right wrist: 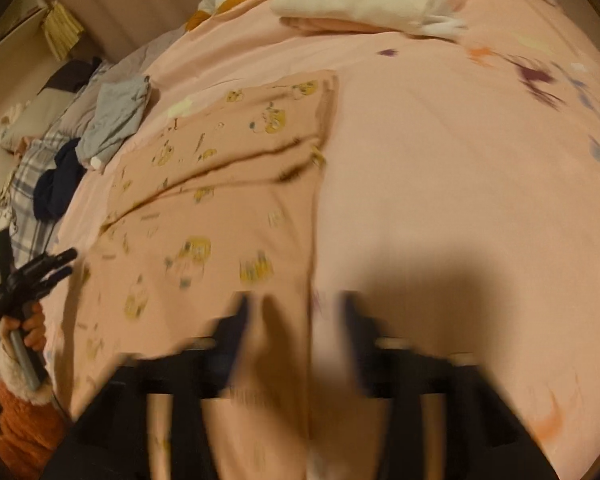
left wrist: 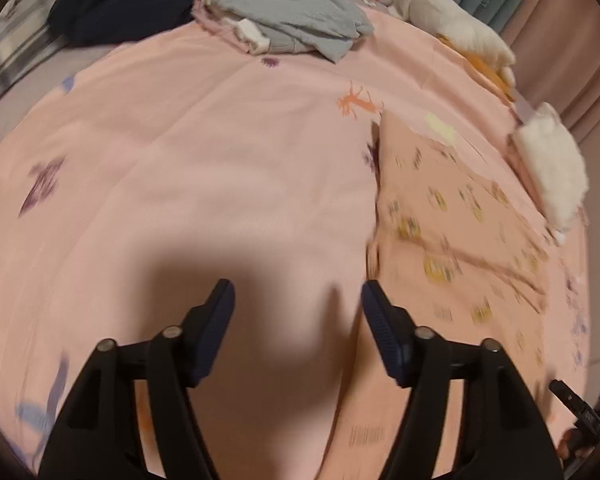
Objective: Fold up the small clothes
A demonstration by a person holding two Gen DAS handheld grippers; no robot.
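Observation:
A small pink garment (right wrist: pixel 220 200) with yellow cartoon prints lies flat on the pink bedsheet (right wrist: pixel 440 160), with a fold crease across its middle. In the left wrist view the garment (left wrist: pixel 460 220) sits to the right of my left gripper (left wrist: pixel 296 296), which is open over bare sheet (left wrist: pixel 180 160) with nothing between its fingers. My right gripper (right wrist: pixel 296 316), blurred, stands open over the garment's near right edge. One finger is above the cloth and the other above the sheet, and it grips nothing. My left gripper (right wrist: pixel 70 262) also shows beyond the garment's left side, held by a hand (right wrist: pixel 32 328).
A grey-blue garment (left wrist: pixel 296 12) and a dark navy one (left wrist: pixel 128 0) are piled at the far side of the bed. A white plush toy (left wrist: pixel 460 24) and a white fluffy folded item (left wrist: pixel 552 168) lie along the right edge. A plaid blanket (right wrist: pixel 32 184) lies past the bed's left side.

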